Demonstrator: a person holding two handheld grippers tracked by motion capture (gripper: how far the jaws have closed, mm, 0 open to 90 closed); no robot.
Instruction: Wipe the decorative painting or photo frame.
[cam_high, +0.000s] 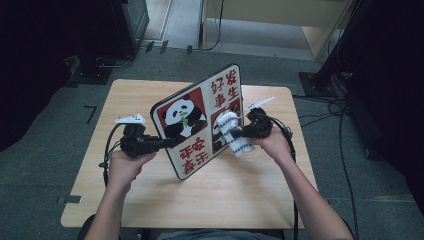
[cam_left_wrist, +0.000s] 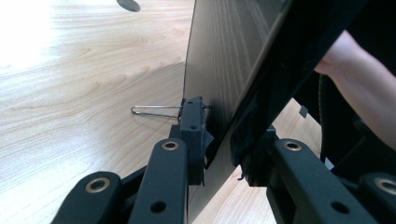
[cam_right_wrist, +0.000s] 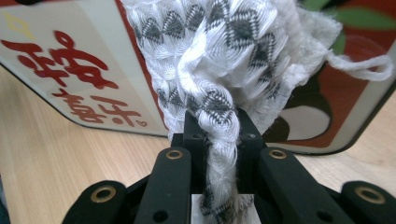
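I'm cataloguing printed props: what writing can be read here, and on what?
"好事发生": red characters, top right of the tilted panda-print board.
"平安喜乐": red characters, bottom left of that board, upside down in the high view.
The white-and-grey patterned cloth bears no writing.

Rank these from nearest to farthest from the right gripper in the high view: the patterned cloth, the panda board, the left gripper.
1. The patterned cloth: pinched in the right gripper, at its tips.
2. The panda board: just behind the cloth, held tilted above the table's middle.
3. The left gripper: across the board, clamped on its left edge.
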